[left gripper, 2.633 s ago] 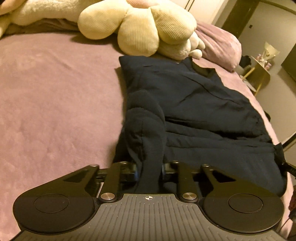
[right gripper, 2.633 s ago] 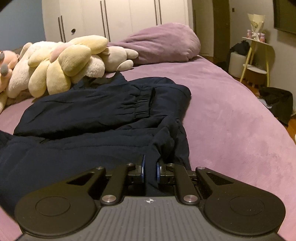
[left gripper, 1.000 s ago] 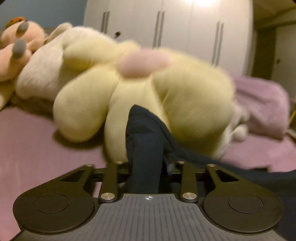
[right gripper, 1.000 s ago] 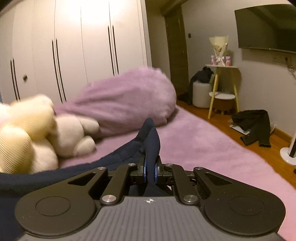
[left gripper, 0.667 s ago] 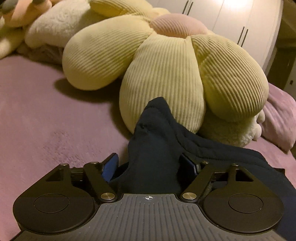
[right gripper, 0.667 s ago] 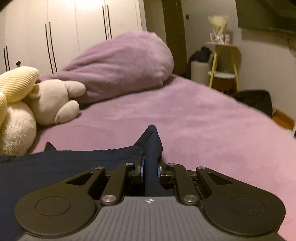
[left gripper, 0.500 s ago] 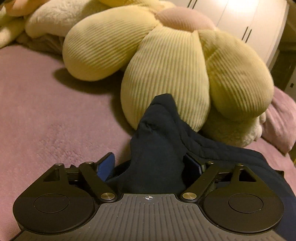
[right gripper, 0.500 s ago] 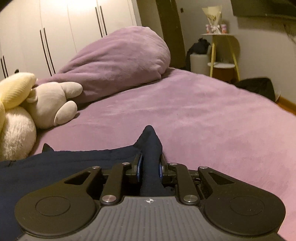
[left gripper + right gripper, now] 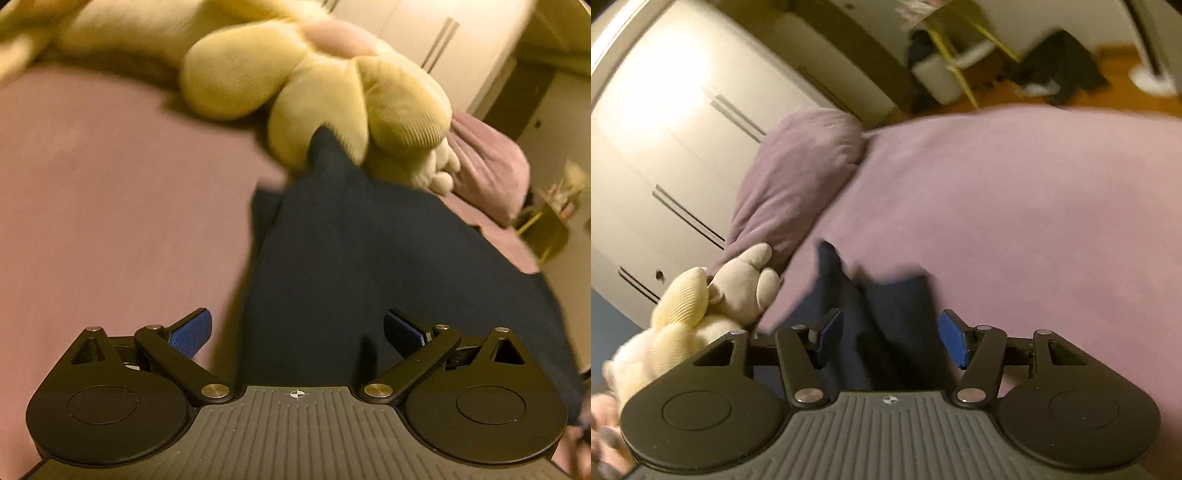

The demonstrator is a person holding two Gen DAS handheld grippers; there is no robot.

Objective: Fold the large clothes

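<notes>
Nearest the left camera, the left gripper (image 9: 297,330) has just been opening its jaws; they stand wide apart, blue pads clear of the dark navy folded garment (image 9: 369,258) that lies between and beyond them. The right gripper (image 9: 890,339) has likewise just been opening; its jaws are parted with the garment's narrow end (image 9: 886,314) between them, and the pads do not press it.

The garment lies flat on the mauve plush bed cover (image 9: 110,203). In the left view a broad stretch of bare cover lies to the left of the cloth's left edge. In the right view bare cover spreads to the right of the cloth, out to the bed's far edge.

The garment's far tip touches the pale yellow corduroy flower cushion (image 9: 332,85). Beside it sit a small cream plush toy (image 9: 742,280) and a mauve pillow (image 9: 801,177), with white wardrobe doors (image 9: 665,129) behind.

Both views are smeared by motion. The gripper bodies hide the garment's near edge, and its folds cannot be made out.
</notes>
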